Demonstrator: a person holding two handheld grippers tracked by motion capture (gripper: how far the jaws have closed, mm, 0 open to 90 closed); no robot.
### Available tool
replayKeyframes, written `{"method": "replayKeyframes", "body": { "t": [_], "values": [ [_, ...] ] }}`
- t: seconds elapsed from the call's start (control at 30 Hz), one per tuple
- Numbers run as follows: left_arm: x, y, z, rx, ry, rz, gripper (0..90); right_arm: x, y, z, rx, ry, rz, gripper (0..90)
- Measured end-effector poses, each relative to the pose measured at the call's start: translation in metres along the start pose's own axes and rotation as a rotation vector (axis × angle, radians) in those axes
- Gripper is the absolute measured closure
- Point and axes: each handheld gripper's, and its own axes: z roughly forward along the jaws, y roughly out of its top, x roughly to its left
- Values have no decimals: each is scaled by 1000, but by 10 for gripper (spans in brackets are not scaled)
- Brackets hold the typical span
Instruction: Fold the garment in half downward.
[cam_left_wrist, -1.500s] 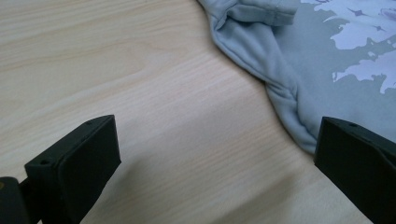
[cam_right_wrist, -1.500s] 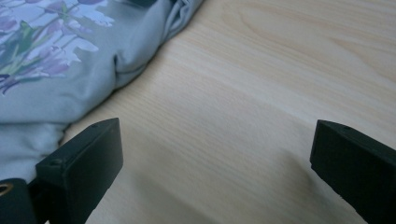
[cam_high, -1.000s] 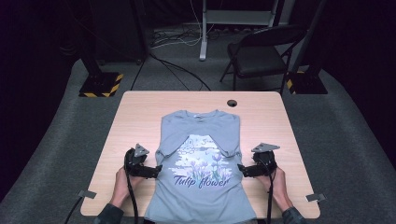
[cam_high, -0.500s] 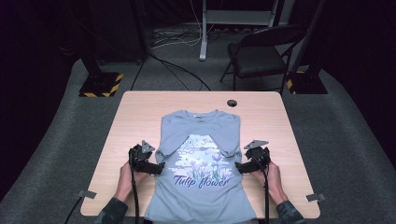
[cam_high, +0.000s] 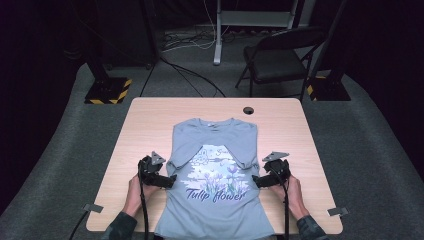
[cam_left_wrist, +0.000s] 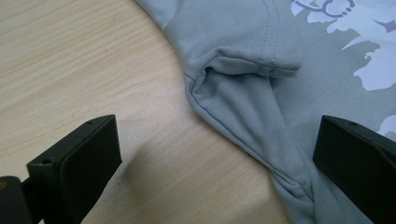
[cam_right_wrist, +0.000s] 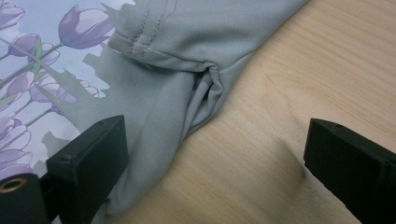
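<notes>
High view: a grey T-shirt (cam_high: 215, 175) lies flat at the centre of the surface (cam_high: 150, 115), sleeves folded in. Both the left hand-held gripper (cam_high: 170, 181) and right hand-held gripper (cam_high: 256, 180) stand wide open, straddling its side edges. The soft, light fabric will likely bunch, so pinching the doubled side seams just below the 2 armpit folds looks best.

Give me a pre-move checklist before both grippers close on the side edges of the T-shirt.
1. Left gripper open: ok, jaws wide apart.
2. Right gripper open: ok, jaws wide apart.
3. T-shirt side edge between the left jaws: ok, the seam below the folded sleeve runs between them.
4. Side edge between the right jaws: ok, with bare table beside it.
5. Both sleeves folded in: ok.
6. Jaws low enough to catch the cloth: cannot tell.
</notes>
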Motion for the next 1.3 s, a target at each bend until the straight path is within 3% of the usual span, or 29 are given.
{"method": "replayKeyframes", "body": {
  "t": [1.3],
  "values": [
    [-9,-16,-16,51,-87,9,2,13,-14,-13,31,74,-34,57]
  ]
}}
